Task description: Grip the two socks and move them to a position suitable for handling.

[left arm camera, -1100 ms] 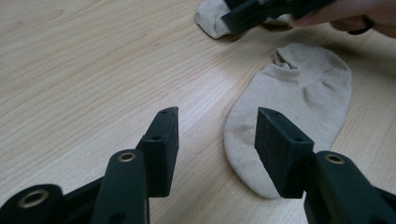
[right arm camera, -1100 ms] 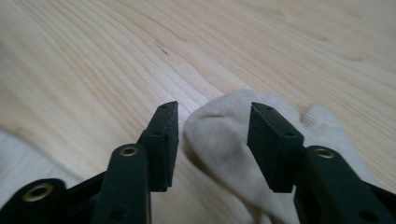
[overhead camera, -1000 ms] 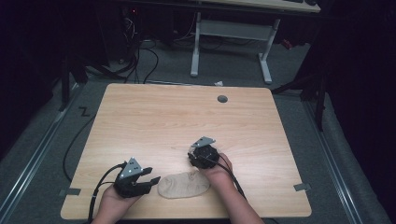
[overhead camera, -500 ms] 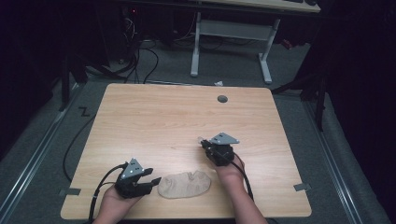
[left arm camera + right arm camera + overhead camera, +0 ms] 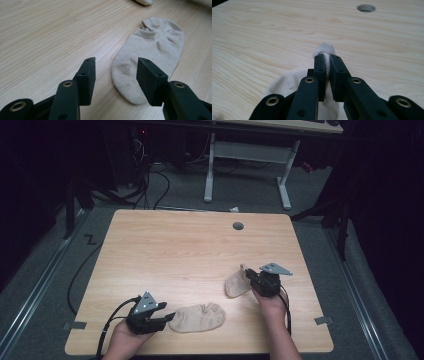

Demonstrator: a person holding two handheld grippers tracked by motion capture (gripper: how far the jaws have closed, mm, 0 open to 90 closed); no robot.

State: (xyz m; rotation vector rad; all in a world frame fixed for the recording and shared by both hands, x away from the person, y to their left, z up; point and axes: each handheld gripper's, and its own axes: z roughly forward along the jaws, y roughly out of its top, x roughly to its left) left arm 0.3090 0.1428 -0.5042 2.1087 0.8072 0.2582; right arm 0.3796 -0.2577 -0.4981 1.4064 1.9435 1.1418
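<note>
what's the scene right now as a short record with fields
surface: wooden table
left gripper: open, low over the table, pointed at the toe end of the flat sock
flat sock: beige ankle sock, lying flat near the table's front edge
right gripper: shut on the lifted sock, its jaws have just been closing
lifted sock: beige, pinched at one edge, the rest trails on the table
table hole: round, near the far edge

The rectangular light wooden table point(image 5: 175, 250) carried two items. A beige ankle sock point(image 5: 197, 317) lay flat near its front edge. A second beige sock point(image 5: 236, 284) rested further back and to the right of the first, well short of the round grey cable hole point(image 5: 238, 226).
</note>
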